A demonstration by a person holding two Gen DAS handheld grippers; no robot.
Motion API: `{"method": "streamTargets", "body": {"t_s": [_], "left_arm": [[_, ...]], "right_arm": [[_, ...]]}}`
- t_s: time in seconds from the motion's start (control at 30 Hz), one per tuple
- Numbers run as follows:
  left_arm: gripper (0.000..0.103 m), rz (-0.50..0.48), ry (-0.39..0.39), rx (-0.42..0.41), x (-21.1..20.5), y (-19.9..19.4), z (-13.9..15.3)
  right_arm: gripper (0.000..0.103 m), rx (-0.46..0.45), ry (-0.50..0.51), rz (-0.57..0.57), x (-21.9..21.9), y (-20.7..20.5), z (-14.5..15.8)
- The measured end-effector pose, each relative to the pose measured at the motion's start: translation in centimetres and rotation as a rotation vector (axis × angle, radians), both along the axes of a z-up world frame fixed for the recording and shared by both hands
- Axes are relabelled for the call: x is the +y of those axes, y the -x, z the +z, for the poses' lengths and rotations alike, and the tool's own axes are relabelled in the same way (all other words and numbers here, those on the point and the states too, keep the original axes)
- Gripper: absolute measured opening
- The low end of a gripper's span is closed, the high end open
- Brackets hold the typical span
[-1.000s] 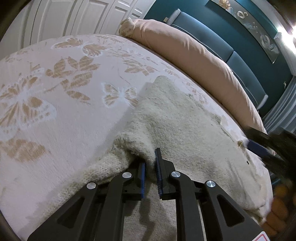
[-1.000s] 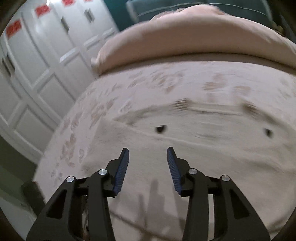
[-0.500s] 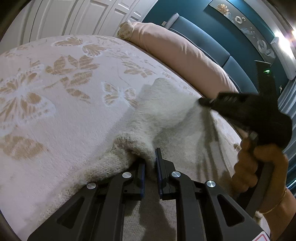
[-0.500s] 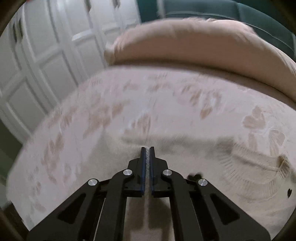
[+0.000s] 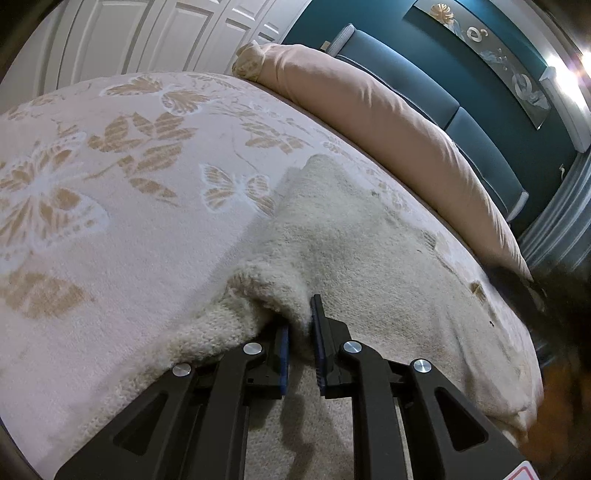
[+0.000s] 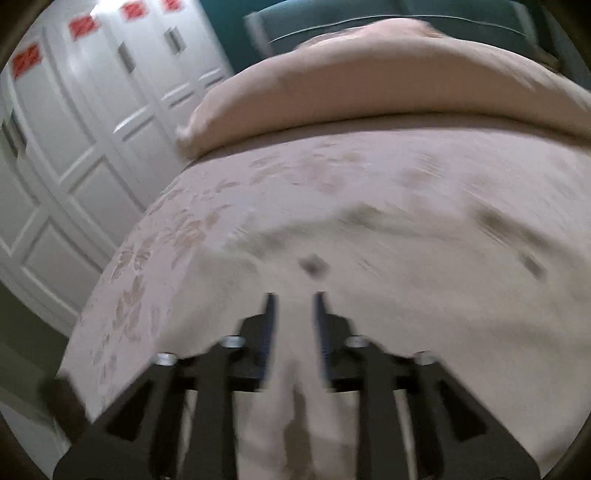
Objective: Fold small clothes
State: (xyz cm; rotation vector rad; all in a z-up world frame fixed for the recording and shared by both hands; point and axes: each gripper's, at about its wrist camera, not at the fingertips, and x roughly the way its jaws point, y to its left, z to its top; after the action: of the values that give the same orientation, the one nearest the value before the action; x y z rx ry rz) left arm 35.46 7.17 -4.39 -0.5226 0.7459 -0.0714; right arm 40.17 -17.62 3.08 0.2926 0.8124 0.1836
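Sweater: lies flat on the bed, near the pillow.
Left gripper: fingers clenched on a sweater fold.
Right gripper: fingers just parted, nothing between them.
Risk: a one-sided pull drags the sweater and bunches it.

Right tool just opened, empty, above sweater.

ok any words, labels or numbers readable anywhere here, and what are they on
None can be read.
Red stickers on the white wardrobe doors: too blurred to show any writing.
Red-edged label on the left gripper body: cut off by the frame, no text visible.
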Motion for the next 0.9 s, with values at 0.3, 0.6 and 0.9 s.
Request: {"method": "streamTargets", "body": {"t_s": [0.3, 0.6, 0.9], "left_arm": [[0.019, -0.037, 0.010, 0.090, 1.0, 2.0, 2.1], [0.047, -0.086, 0.031, 0.244, 6.9, 17.3, 4.7], [0.073, -0.062, 0.041, 0.282, 8.5, 25.5, 4.1]], "right_arm": [[0.049, 0.176, 0.001, -0.468, -18.7, 26.6, -3.2], [0.065, 0.252, -0.185, -0.533, -21.3, 40.9, -3.7], [0.073, 0.247, -0.243, -0.459, -15.7, 41.1, -5.8]]}}
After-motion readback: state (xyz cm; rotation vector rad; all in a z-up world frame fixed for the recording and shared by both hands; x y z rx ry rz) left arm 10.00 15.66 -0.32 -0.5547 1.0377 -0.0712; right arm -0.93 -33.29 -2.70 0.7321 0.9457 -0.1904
